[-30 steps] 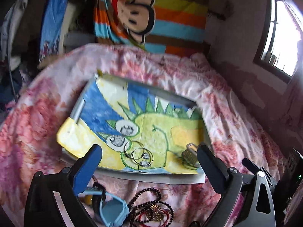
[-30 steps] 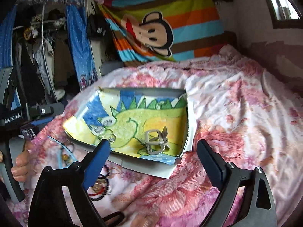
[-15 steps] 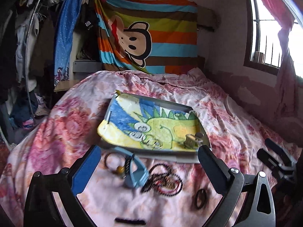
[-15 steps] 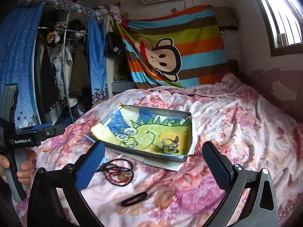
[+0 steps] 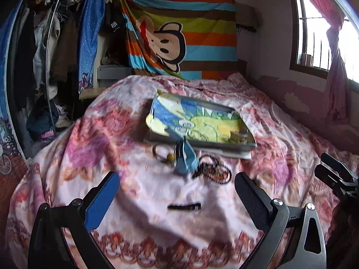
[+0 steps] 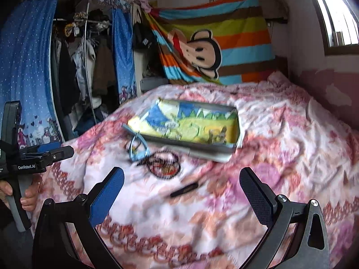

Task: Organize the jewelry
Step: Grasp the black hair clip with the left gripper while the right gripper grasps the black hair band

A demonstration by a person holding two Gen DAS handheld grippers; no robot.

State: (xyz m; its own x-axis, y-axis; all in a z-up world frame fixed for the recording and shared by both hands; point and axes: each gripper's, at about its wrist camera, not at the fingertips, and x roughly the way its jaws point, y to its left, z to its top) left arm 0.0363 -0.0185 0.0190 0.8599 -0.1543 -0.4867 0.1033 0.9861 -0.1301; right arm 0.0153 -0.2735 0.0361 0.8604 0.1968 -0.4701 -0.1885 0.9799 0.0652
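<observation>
A shallow grey tray point(image 5: 226, 149) lined with a dinosaur-print cloth lies on the floral bed cover. In it sit a metal hair clip point(image 5: 235, 135) and thin bangles point(image 5: 199, 137), both blurred. In front of the tray lie a light blue strap point(image 5: 186, 160), a ring with a yellow bead point(image 5: 162, 154), tangled dark bead necklaces point(image 5: 213, 172) and a black band point(image 5: 184, 206). My left gripper point(image 5: 177, 186) hangs open and holds nothing, well short of the band. My right gripper point(image 6: 181, 179) is also wide open and holds nothing, with the black band point(image 6: 184, 189) and the necklaces point(image 6: 163, 165) beyond its fingertips.
The bed cover point(image 6: 280, 157) spreads wide to the right of the tray point(image 6: 202, 151). A clothes rack with blue curtains point(image 6: 27, 67) stands at the left. A striped monkey blanket point(image 5: 179, 38) hangs behind. A hand point(image 6: 29, 198) holds the left gripper's handle.
Both grippers have drawn back from the tray, which now looks smaller and farther. The strap, the necklaces and the black band have come fully into view in front of them.
</observation>
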